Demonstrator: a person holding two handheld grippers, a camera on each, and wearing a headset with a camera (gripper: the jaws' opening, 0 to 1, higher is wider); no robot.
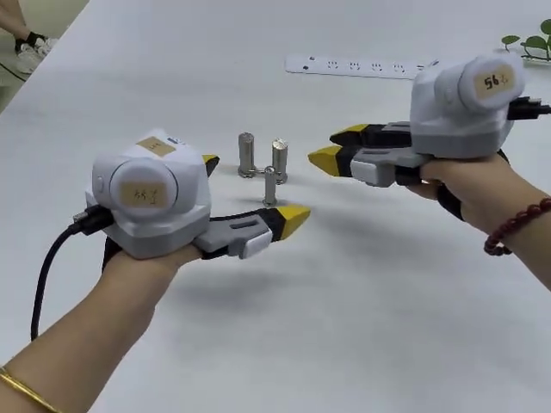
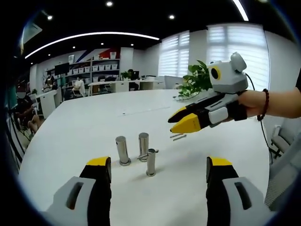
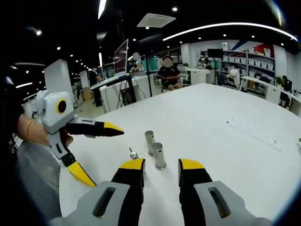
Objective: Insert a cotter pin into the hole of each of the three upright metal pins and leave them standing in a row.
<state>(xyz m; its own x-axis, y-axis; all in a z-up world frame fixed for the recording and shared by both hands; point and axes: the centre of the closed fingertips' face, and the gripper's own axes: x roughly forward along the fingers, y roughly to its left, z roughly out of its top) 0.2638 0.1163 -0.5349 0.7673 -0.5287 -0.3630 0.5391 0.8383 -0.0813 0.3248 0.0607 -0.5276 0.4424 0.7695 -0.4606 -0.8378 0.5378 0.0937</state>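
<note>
Three upright metal pins stand close together on the white table (image 1: 284, 344): a back left pin (image 1: 247, 155), a back right pin (image 1: 280, 159) and a shorter front pin (image 1: 269, 185). In the left gripper view a thin cross-piece (image 2: 140, 156) sticks out between the two nearer pins; I cannot tell which pin holds it. Two loose cotter pins (image 2: 178, 137) lie on the table beyond them. My left gripper (image 1: 252, 190) is wide open, its jaws on either side of the cluster and nearer to me. My right gripper (image 1: 336, 148) hovers just right of the pins, open by a narrow gap with nothing seen in it.
A white power strip (image 1: 357, 65) lies at the far side of the table. A potted plant (image 1: 534, 41) stands at the far right edge. People and desks sit in the office beyond the table.
</note>
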